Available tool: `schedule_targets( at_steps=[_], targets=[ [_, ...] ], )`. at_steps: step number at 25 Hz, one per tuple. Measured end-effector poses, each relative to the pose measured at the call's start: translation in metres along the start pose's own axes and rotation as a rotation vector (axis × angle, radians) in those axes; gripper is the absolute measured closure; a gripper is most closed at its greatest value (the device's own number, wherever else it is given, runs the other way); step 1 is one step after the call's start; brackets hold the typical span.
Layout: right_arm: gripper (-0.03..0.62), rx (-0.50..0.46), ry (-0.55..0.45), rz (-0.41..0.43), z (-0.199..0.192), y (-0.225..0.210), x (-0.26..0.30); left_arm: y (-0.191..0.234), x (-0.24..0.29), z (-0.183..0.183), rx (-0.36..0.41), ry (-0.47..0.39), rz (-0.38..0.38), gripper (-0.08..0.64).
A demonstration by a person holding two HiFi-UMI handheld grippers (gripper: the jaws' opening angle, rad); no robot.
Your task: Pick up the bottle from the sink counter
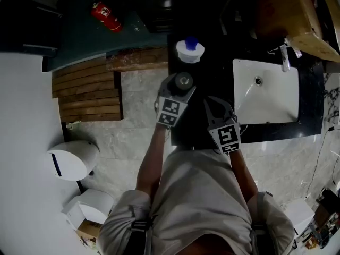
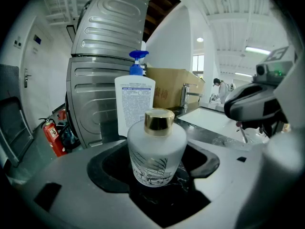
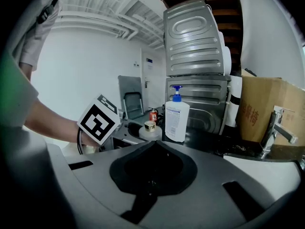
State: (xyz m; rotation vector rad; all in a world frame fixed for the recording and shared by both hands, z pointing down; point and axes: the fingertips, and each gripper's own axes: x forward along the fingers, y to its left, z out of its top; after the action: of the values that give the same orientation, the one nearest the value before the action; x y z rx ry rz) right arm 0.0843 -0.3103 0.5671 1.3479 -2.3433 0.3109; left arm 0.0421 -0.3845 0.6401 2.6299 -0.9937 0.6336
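A small frosted bottle (image 2: pixel 156 149) with a gold cap stands upright on the black marble counter (image 1: pixel 215 70). My left gripper (image 2: pixel 159 152) is open, one jaw on each side of the bottle with a gap to either jaw. From the head view the bottle (image 1: pixel 184 81) shows just ahead of the left gripper (image 1: pixel 179 87). My right gripper (image 1: pixel 219 104) hovers over the counter to the right, shut and empty. In the right gripper view (image 3: pixel 153 144) the bottle (image 3: pixel 150 128) lies ahead to the left.
A white pump bottle (image 1: pixel 190 50) with a blue top stands just behind the small bottle. The white sink (image 1: pixel 265 108) with its faucet (image 3: pixel 276 128) lies to the right, a cardboard box (image 1: pixel 297 15) behind it. A steel appliance (image 2: pixel 105 70) rises behind the counter. On the floor lies a red fire extinguisher (image 1: pixel 106 16).
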Motion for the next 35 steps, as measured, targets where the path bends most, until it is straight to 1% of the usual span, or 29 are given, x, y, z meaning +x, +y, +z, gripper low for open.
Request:
schedule_targets(
  at_steps=[9, 14, 16, 22, 27, 32, 35],
  targets=[
    [0.597, -0.015, -0.007, -0.047, 0.001, -0.01, -0.016, -0.011, -0.008, -0.002, -0.011, -0.004, -0.009, 0.238],
    [0.597, -0.013, -0.033, -0.057, 0.007, -0.009, -0.024, -0.018, -0.019, 0.008, -0.008, -0.029, -0.013, 0.238],
    [0.597, -0.008, -0.059, -0.049, 0.013, -0.005, -0.028, -0.02, -0.026, 0.014, -0.01, -0.042, -0.013, 0.238],
    [0.597, -0.04, -0.104, -0.048, 0.032, 0.001, -0.038, -0.027, -0.052, 0.032, -0.02, -0.079, -0.008, 0.238],
    [0.597, -0.044, -0.163, -0.048, 0.057, 0.008, -0.051, -0.031, -0.077, 0.047, -0.034, -0.108, -0.006, 0.238],
    [0.597, -0.062, -0.228, -0.057, 0.082, 0.011, -0.067, -0.034, -0.1, 0.066, -0.035, -0.14, 0.003, 0.238],
    [0.597, -0.055, -0.269, -0.066, 0.098, 0.012, -0.079, -0.037, -0.116, 0.078, -0.024, -0.146, 0.012, 0.238]
  ],
)
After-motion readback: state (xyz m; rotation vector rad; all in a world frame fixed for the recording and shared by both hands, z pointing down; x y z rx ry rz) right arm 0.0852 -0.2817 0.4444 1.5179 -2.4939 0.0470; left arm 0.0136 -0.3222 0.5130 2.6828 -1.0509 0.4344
